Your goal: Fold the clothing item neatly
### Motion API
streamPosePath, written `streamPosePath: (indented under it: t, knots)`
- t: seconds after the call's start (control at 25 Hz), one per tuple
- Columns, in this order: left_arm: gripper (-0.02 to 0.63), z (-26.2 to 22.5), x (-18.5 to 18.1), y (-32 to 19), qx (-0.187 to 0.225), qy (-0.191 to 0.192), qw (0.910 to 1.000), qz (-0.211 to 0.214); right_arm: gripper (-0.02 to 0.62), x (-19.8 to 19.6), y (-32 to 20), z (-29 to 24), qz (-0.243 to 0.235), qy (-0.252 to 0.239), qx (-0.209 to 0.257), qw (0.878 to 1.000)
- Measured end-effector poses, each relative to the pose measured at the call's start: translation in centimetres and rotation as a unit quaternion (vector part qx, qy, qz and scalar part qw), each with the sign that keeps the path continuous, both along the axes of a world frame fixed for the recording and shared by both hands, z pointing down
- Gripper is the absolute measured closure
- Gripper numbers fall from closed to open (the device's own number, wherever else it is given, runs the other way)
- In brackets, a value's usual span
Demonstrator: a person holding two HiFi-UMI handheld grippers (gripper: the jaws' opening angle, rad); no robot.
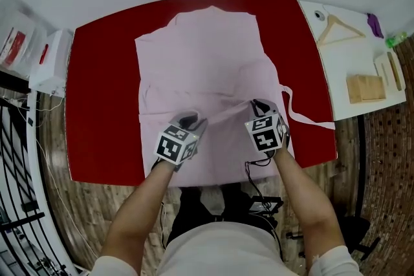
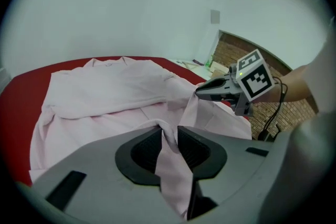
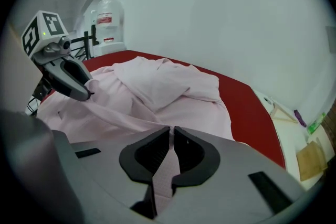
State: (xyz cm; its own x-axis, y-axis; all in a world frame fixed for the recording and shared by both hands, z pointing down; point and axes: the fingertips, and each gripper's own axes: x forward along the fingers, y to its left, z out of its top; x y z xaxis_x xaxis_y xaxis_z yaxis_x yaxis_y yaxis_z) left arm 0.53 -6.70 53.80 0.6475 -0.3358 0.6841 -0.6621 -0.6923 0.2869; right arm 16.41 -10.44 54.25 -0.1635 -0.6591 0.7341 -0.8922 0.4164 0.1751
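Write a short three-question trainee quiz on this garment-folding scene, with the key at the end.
1. True or false: the right tool is shut on the pink garment.
2. The table under the garment is: A blue, B red, C white.
3. Fill in: on the white side table lies a wooden ____.
Key: 1 true; 2 B; 3 hanger.
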Motion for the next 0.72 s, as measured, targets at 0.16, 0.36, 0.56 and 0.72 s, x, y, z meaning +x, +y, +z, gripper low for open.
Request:
streamPosePath:
  t: [0.16, 0.36, 0.56, 0.72]
  knots:
    - [0.469, 0.7, 0.4, 0.9, -0.028, 0.003, 0.9995, 0.016, 0.560, 1.5, -0.2, 1.2, 0.023, 0.010, -0.011, 1.000]
    - [0.448, 1.0, -0.3, 1.6, -0.045, 0.005, 0.9988, 0.020, 0.558, 2.7, -0.4, 2.1, 0.037, 0.014, -0.021, 0.999]
    - [0.448, 0.3, -0.3, 1.3, -0.024, 0.008, 0.9996, 0.012, 0.532, 3.1, -0.3, 2.0, 0.040, 0.005, -0.015, 0.999]
    - [0.448, -1.9, 0.5, 0.2, 0.027, 0.021, 0.9994, 0.008, 0.503, 3.4, -0.1, 0.8, 0.042, -0.008, 0.007, 0.999]
